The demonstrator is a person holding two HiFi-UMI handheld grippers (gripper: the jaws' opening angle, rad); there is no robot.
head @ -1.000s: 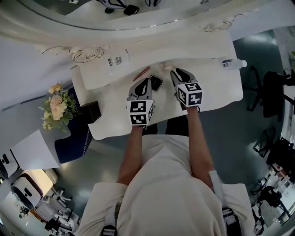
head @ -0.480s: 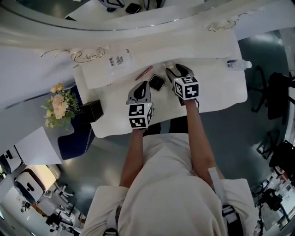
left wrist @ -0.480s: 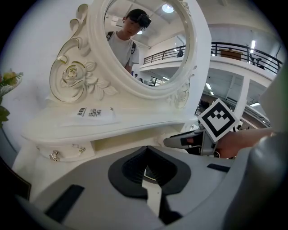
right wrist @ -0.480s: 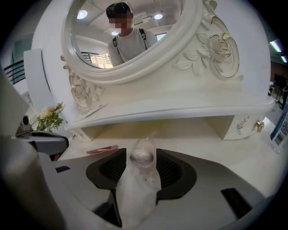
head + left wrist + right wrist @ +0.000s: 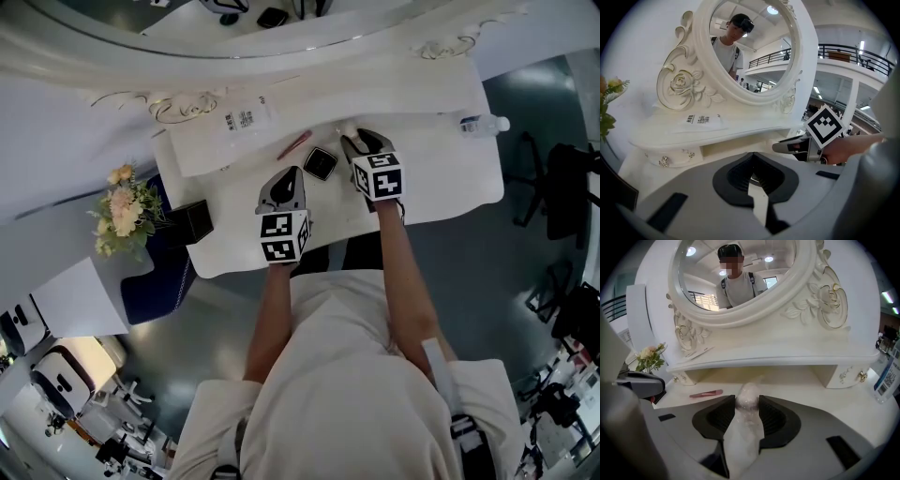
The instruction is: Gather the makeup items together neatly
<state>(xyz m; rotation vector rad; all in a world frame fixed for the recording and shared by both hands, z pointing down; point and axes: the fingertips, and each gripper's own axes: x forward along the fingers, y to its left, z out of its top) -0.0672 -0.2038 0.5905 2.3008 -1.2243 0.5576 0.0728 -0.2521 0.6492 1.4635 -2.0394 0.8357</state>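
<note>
As the closed, empty left gripper [image 5: 293, 174] backs off the black square compact [image 5: 321, 163], the downward-tilted right gripper [image 5: 357, 144] has just been closing, pinching a white plastic-wrapped item [image 5: 748, 398] over the white dressing table [image 5: 441, 183].

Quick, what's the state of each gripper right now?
Left gripper: closed, holding nothing.
Right gripper: jaws have just been closing, now gripping a plastic-wrapped white item.
</note>
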